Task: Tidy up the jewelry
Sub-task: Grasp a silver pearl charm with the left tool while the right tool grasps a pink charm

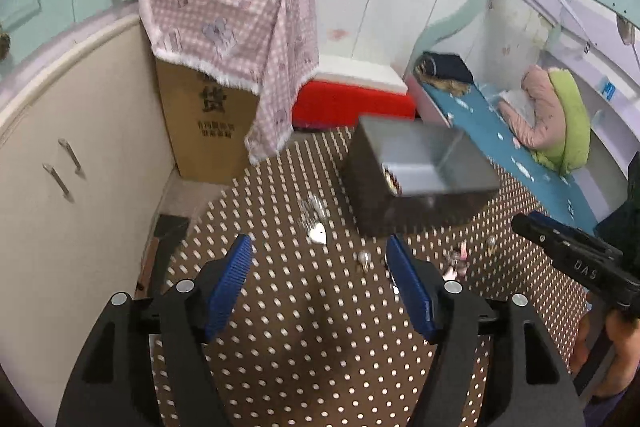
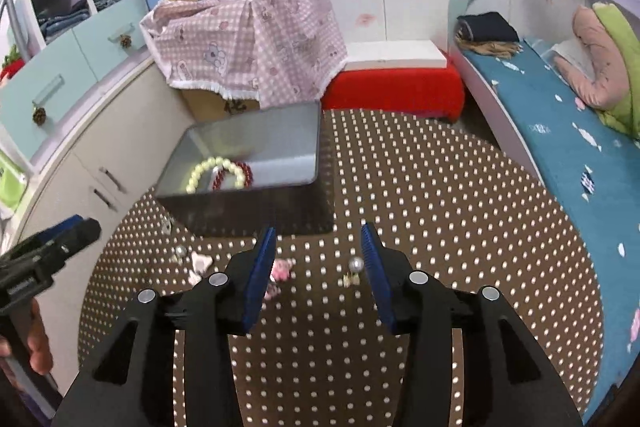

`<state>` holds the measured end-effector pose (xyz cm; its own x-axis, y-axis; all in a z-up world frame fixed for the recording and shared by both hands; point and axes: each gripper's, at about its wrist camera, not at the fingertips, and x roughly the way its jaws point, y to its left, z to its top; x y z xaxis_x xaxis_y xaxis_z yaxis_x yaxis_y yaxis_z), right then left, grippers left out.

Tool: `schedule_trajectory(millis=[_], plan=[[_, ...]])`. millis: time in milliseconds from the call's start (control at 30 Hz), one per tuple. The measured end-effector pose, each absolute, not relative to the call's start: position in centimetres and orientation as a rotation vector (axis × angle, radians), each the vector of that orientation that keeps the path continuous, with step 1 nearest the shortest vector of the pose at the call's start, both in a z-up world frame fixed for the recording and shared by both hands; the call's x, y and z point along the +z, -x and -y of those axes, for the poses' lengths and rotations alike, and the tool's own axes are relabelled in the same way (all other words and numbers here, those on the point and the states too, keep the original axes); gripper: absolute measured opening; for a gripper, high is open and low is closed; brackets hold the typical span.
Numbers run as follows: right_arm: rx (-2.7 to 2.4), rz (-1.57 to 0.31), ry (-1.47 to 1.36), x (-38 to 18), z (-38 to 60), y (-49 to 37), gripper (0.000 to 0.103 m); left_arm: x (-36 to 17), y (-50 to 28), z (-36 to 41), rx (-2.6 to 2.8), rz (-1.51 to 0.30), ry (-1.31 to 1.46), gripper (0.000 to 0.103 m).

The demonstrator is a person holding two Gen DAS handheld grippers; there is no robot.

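Note:
A grey metal box stands open on the brown dotted table; inside lie a cream bead bracelet and a dark red bead bracelet. The same box shows in the left wrist view. Loose pieces lie in front of it: a silver heart pendant, a pearl earring, a pink piece and a pearl earring. My left gripper is open above the table near the heart pendant, holding nothing. My right gripper is open over the pink piece and pearl earring, nothing between its pads.
A cardboard box under a pink checked cloth stands at the table's far left, a cream cabinet beside it. A red bench sits behind the table and a blue-covered bed runs along the right.

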<state>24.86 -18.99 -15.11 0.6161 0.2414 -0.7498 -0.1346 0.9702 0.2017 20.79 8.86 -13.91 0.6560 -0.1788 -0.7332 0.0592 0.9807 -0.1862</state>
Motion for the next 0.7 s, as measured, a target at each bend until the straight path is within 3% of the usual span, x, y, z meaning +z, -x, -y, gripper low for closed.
schedule_trajectory(millis=[267,367,500,700], plan=[[0.227,-0.927,-0.128,-17.3,18.6,-24.2,0.044,-16.5,-21.8,-6.7,-0.219,-0.927,0.181,0.065],[0.230,-0.936,-0.133,-17.8,18.7,-24.1,0.044,-17.2,-22.7,-6.2,-0.227,-0.966,0.192,0.054],[0.239,-0.935,-0.128,-17.9,18.5,-23.9,0.044,-18.0,-23.3,-6.0,-0.195,-0.974,0.162,0.051],[0.250,-0.942,-0.119,-18.4,18.0,-23.7,0.044,-18.9,-23.6,-4.9,-0.188,-0.962,0.080,0.037]])
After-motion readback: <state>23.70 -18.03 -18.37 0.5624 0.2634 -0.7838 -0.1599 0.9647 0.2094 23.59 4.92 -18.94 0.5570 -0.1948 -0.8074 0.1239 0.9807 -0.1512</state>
